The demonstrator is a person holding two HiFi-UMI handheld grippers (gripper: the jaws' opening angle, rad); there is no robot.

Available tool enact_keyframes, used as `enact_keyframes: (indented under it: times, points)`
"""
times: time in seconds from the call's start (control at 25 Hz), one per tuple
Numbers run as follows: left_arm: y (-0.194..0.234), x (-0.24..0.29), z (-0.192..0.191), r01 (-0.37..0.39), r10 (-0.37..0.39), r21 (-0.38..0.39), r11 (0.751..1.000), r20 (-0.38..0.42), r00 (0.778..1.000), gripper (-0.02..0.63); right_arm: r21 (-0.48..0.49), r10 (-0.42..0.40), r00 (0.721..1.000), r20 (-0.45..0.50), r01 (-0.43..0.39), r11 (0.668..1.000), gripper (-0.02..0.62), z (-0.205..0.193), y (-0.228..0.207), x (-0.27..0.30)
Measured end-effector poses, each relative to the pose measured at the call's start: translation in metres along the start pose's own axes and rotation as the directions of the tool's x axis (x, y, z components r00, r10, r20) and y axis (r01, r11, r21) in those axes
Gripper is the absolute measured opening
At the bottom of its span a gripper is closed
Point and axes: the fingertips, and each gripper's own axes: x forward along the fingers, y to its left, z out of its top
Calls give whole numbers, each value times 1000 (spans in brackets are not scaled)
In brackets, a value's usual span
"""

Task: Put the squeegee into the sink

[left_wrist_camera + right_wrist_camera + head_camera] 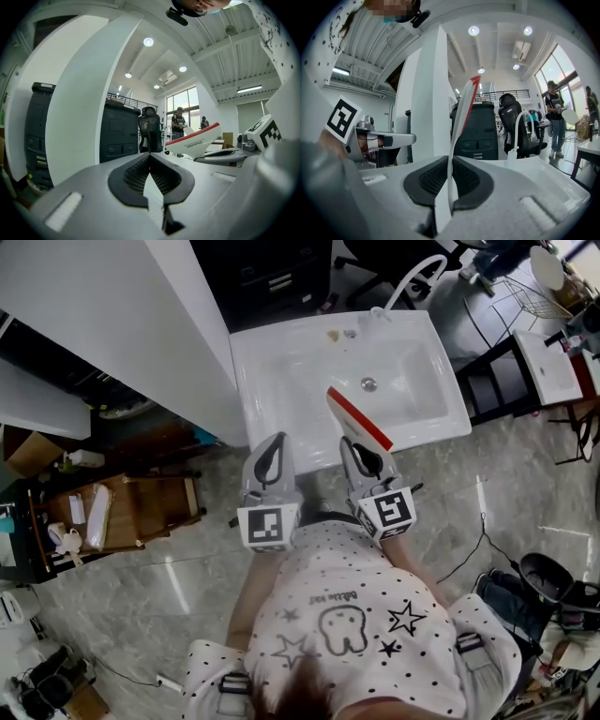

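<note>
The squeegee is a white blade with a red edge. My right gripper is shut on its near end and holds it out over the front part of the white sink. In the right gripper view the squeegee stands on edge between the pads of my right gripper, with the sink below and ahead. My left gripper is level beside it at the sink's front rim. Its jaws are shut with nothing between them. From there the squeegee shows at the right.
A curved faucet rises at the sink's back edge. A white partition stands to the left of the sink, and a black cabinet behind it. A wooden cart stands lower left. People stand far off.
</note>
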Motion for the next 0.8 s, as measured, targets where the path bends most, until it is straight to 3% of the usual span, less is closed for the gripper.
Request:
enact_keyframes:
  times: [0.24,0.8]
  points:
    - [12,6,-1,28,-28,-5,1000,-2,1000,-3,3,-20,1000,-19,20,1000,18,-3,3,11]
    - [45,-6,-7,16,-16,-9,1000,-20,1000,-3,40,-30,999,-26,31,999,18,-13,25,29]
